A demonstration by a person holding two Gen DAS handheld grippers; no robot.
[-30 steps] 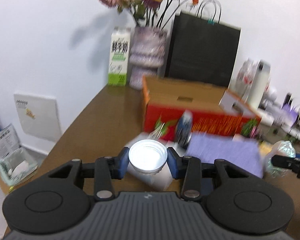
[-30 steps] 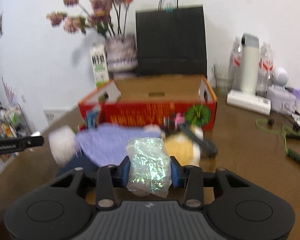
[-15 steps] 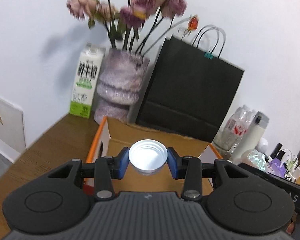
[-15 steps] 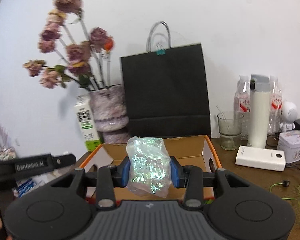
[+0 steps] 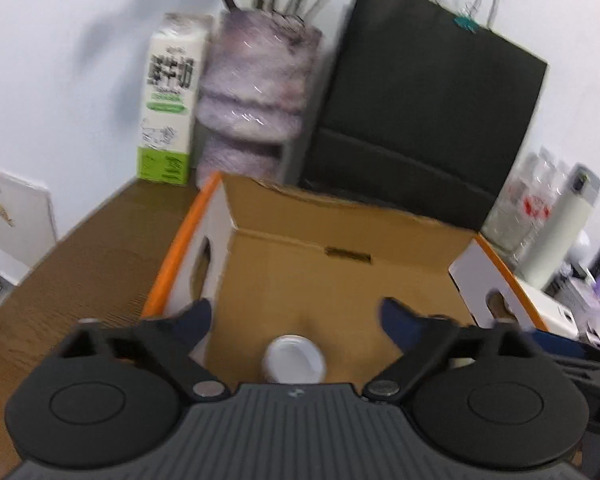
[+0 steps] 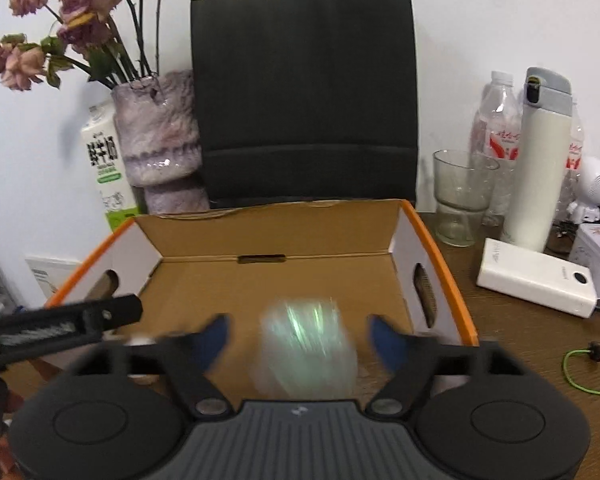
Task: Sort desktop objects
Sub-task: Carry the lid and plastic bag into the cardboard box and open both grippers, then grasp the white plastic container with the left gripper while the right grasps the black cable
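Note:
An open cardboard box with orange rims sits on the brown desk; it also shows in the right wrist view. My left gripper is open over the box, and a white-capped container lies below it, free of the fingers. My right gripper is open over the box; a shiny crumpled plastic bag, blurred, sits between and below its spread fingers, not gripped. The left gripper's body shows at the left of the right wrist view.
Behind the box stand a milk carton, a purple vase with dried flowers and a black paper bag. To the right are a glass, a white flask, plastic bottles, a white power bank and a green cable.
Both grippers have opened over the box. The white-capped container and the shiny bag have left the fingers and dropped toward the box floor.

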